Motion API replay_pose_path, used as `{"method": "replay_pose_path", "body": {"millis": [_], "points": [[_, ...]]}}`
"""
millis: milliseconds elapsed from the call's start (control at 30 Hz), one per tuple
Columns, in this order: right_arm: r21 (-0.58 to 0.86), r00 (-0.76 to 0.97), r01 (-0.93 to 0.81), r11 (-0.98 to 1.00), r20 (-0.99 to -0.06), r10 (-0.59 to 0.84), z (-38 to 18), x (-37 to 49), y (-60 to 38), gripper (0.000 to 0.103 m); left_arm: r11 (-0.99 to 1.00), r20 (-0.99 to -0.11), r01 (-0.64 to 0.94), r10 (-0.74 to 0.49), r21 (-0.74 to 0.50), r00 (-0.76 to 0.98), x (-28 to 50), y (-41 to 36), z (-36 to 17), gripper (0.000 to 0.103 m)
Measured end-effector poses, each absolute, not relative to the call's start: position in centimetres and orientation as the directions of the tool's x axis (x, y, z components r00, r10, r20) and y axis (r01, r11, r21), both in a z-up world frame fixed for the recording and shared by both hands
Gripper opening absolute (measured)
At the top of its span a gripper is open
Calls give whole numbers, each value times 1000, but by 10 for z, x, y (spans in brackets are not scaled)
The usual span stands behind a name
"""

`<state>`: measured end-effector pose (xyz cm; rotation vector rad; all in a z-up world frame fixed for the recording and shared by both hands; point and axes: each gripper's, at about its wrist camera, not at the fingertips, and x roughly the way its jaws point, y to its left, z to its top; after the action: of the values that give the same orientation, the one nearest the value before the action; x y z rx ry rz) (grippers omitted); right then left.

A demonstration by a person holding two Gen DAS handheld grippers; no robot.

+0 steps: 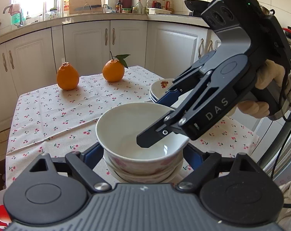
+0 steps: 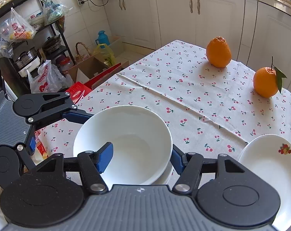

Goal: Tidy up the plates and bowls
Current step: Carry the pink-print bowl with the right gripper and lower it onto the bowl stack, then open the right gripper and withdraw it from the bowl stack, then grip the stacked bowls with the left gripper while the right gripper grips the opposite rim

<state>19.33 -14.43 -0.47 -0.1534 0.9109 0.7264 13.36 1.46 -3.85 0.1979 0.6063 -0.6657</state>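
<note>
The right gripper (image 2: pixel 142 158) is pinching the rim of the top bowl (image 2: pixel 124 144), one blue finger (image 2: pixel 105 159) sitting inside it and the other (image 2: pixel 177 160) outside against the wall. That bowl is nesting in a stack (image 1: pixel 143 169) whose lower bowls are showing as pink-patterned rims; how many lie under it cannot be told. The left gripper (image 1: pixel 143 155) is standing spread wide, a finger either side of the stack without visibly touching it. Beyond the right gripper's fingers, two or three shallow plates (image 1: pixel 160 89) are lying piled, the top one bearing a fruit print. Two oranges (image 1: pixel 67 76) (image 1: pixel 113 71) are sitting well apart from both grippers on the cherry-print tablecloth (image 1: pixel 54 113).
</note>
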Motion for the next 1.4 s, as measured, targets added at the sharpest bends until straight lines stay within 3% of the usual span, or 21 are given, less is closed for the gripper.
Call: {"method": "replay_pose_path", "body": {"millis": [200,267,333,500,800,1167,1400], "points": [[153,404,-639,754,-767,498,-7,191,-143,70,772,-585,635,-530,-33,614,134,16,-42,91],[147,408,-640,755,-767,495,-7,190,-142,77,766,-586,642,-531,-24,612,134,15,-43,92],[132,424,-636,760,-763,487,-7,188,-142,93,764,-586,644,-532,-21,611,134,16,-43,92],[99,451,-640,762,-755,477,-8,182,-145,103,761,-588,648,-539,-32,603,134,22,-42,96],[12,494,-702,712,-712,499,-4,144,-159,103,717,-649,696,-514,34,561,127,39,-52,97],[-124,452,-767,629,-801,392,-62,138,-148,103,621,-714,782,-521,59,467,159,34,-80,96],[-85,389,-817,571,-811,436,-67,160,-147,103,543,-755,839,-530,47,386,176,25,-85,95]]}}
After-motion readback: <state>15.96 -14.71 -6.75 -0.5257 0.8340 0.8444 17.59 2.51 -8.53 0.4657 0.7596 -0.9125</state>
